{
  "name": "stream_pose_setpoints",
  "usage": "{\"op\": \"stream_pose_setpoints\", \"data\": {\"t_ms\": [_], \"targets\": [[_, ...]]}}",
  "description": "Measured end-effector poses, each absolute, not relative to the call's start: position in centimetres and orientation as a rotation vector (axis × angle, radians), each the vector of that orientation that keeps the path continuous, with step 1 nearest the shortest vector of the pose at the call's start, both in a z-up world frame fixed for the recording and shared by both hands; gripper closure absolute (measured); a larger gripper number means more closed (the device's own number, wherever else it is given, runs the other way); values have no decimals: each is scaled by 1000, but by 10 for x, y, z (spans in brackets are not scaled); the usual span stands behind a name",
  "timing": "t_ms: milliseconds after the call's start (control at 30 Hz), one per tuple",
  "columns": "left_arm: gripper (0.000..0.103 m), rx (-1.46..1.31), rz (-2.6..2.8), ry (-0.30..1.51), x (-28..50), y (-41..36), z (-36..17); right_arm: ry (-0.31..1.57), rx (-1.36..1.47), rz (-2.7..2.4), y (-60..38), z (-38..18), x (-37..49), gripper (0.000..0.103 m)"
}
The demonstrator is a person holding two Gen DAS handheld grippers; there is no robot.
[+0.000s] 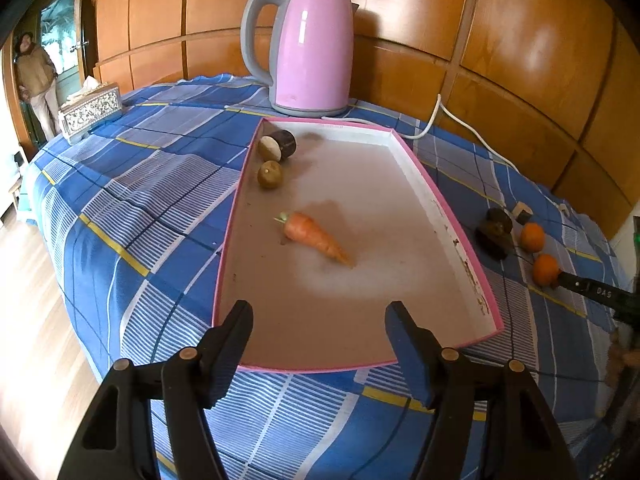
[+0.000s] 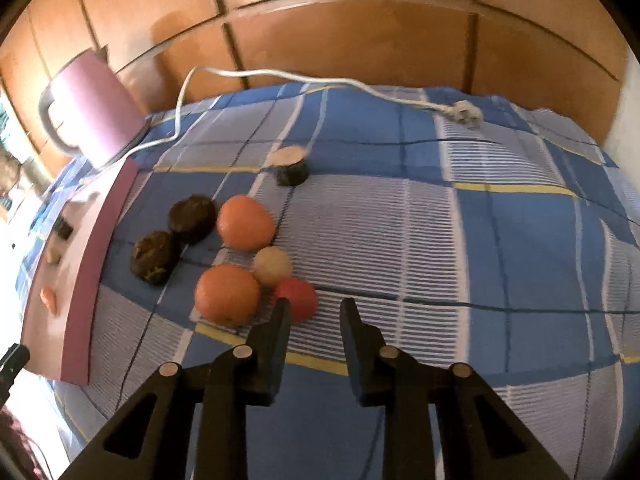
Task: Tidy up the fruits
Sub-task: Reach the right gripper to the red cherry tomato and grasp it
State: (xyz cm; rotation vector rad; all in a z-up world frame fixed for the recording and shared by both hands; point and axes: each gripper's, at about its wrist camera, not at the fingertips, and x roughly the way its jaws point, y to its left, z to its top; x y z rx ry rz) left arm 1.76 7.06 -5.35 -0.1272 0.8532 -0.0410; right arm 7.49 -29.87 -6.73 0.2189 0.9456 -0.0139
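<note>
My left gripper (image 1: 320,316) hangs open and empty over the near end of a pink-rimmed tray (image 1: 440,184). In the tray lie a carrot (image 1: 316,238), an olive-green round fruit (image 1: 270,174) and a dark cut piece (image 1: 278,145). My right gripper (image 2: 316,308) stands with a narrow gap and nothing between its fingers. Just past its left finger lies a red ball-shaped fruit (image 2: 298,298), not touched. Around that sit two oranges (image 2: 227,294) (image 2: 245,222), a pale round fruit (image 2: 273,266) and two dark lumps (image 2: 154,256) (image 2: 192,212).
A pink kettle (image 1: 308,46) stands behind the tray; its white cable and plug (image 2: 464,112) trail across the blue checked cloth. A dark cylinder (image 2: 290,166) lies farther back. A patterned box (image 1: 90,112) sits far left. A person (image 1: 36,80) stands in the doorway.
</note>
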Motion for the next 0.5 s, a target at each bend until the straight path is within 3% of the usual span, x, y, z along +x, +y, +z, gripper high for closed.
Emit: {"op": "stream_pose_setpoints", "data": {"t_ms": [500], "targets": [[32,-130,-47,853,19,69,-55,978,230,28,-295,-75,91,77]]}}
